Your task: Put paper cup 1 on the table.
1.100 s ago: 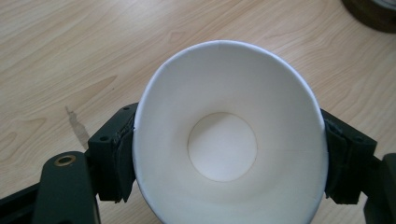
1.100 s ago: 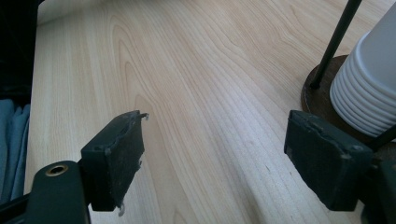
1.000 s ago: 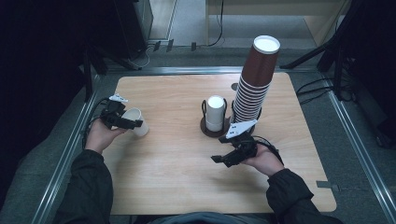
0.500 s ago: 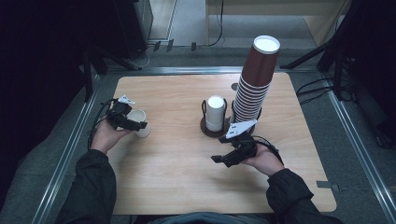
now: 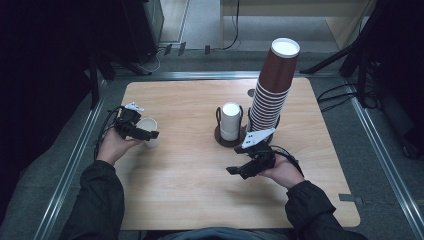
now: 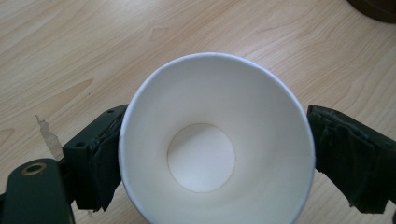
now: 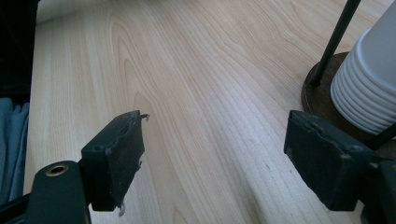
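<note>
- Over on the left of the table (image 5: pixel 190 190), the left gripper (image 5: pixel 146 134) sits beside a white paper cup (image 5: pixel 148 131), mouth up, near the left edge.
- Its jaws have just been opening, with the cup between them.
- Look at the left gripper view: the white paper cup (image 6: pixel 215 140) sits right between the two black jaws, rim round and open, pale bottom showing.
- The jaw on the left of that view lies against the cup wall; the one on the right stands just off the rim, so the grip looks let go rather than pressing.
- The left hand (image 5: pixel 116 146) rests on the table behind the gripper, cable looping off to the far left.
- Across on the right, the right gripper (image 5: pixel 239 171) hovers low over bare wood, jaws wide with nothing between them.
- The right gripper view confirms it: two black jaws well apart, only table grain (image 7: pixel 201 93) in the gap.
- The right hand (image 5: pixel 284 170) holds it just near of the cup holder (image 5: pixel 220 136), a dark round base with a stack of white cups (image 5: pixel 231 120) inside thin black posts.
- Just to the right of that holder rises a tall stack of brown cups (image 5: pixel 272 92), leaning slightly, its white inside showing at the top.
</note>
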`<action>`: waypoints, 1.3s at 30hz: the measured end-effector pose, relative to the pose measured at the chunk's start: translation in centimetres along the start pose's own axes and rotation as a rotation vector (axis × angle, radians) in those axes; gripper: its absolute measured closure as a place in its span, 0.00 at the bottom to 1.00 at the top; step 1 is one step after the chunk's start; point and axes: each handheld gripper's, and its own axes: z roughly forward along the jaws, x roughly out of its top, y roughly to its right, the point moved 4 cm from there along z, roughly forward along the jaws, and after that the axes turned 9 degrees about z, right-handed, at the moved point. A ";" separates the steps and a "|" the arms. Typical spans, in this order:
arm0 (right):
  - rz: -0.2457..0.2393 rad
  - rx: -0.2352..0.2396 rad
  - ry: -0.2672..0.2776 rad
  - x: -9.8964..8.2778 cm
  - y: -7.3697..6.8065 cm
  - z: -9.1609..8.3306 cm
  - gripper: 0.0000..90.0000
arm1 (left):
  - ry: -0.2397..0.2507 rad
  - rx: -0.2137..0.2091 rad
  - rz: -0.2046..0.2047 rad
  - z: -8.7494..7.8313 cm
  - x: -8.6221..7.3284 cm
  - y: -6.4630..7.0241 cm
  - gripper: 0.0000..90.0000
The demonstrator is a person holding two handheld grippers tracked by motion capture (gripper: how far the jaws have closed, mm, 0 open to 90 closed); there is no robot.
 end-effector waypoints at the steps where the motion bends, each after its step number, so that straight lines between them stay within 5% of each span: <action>1: 0.000 0.000 0.000 0.0 0.0 0.0 0.22 | 0.005 0.004 -0.002 -0.2 0.0 0.0 0.11; 10: 0.006 0.015 0.002 0.1 -0.1 -0.1 0.23 | 0.068 0.023 -0.032 -2.7 0.4 -0.4 0.11; 17: 0.008 0.011 0.033 0.4 -0.1 -0.5 0.20 | 0.089 -0.003 -0.017 -4.6 1.5 0.8 0.11; 26: 0.026 -0.018 0.033 0.8 -0.1 -0.9 0.17 | 0.083 -0.083 0.002 -4.7 2.7 3.0 0.14; 33: 0.080 -0.020 0.045 0.9 0.3 -1.3 0.16 | 0.075 -0.108 0.036 -4.5 3.3 4.4 0.14; 39: 0.079 -0.011 0.050 1.0 0.3 -1.7 0.16 | 0.075 -0.123 0.051 -4.4 3.7 5.4 0.14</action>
